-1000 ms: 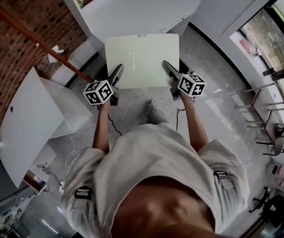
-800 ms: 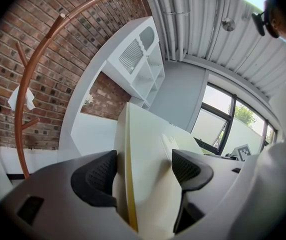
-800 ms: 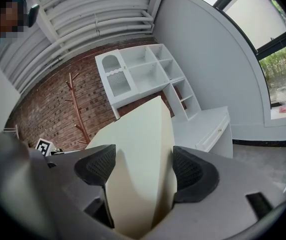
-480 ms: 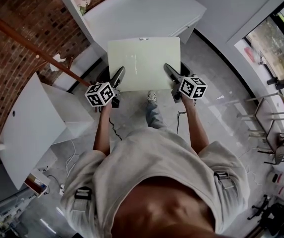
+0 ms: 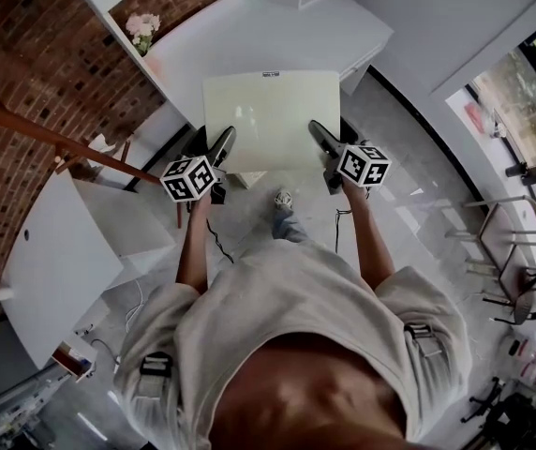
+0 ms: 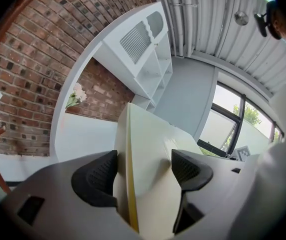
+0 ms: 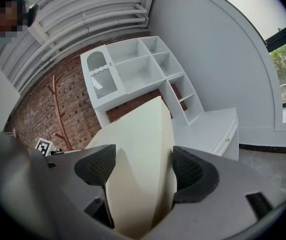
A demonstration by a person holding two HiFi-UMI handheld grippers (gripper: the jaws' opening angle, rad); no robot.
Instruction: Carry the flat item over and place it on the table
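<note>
Head view: my left gripper (image 5: 222, 139) and right gripper (image 5: 317, 131) each have their fingers (image 6: 190, 171) closed on the near edge of the cream flat panel (image 5: 270, 111). I hold it flat, above the floor, just short of the white desk (image 5: 277, 31).

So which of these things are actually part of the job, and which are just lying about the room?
In the job:
cream flat panel
left hand-held gripper and right hand-held gripper, both clamped on its near edge
white table ahead, probably where the panel goes

Lying about:
flowers
wooden coat stand
white shelf unit
white side desk
</note>
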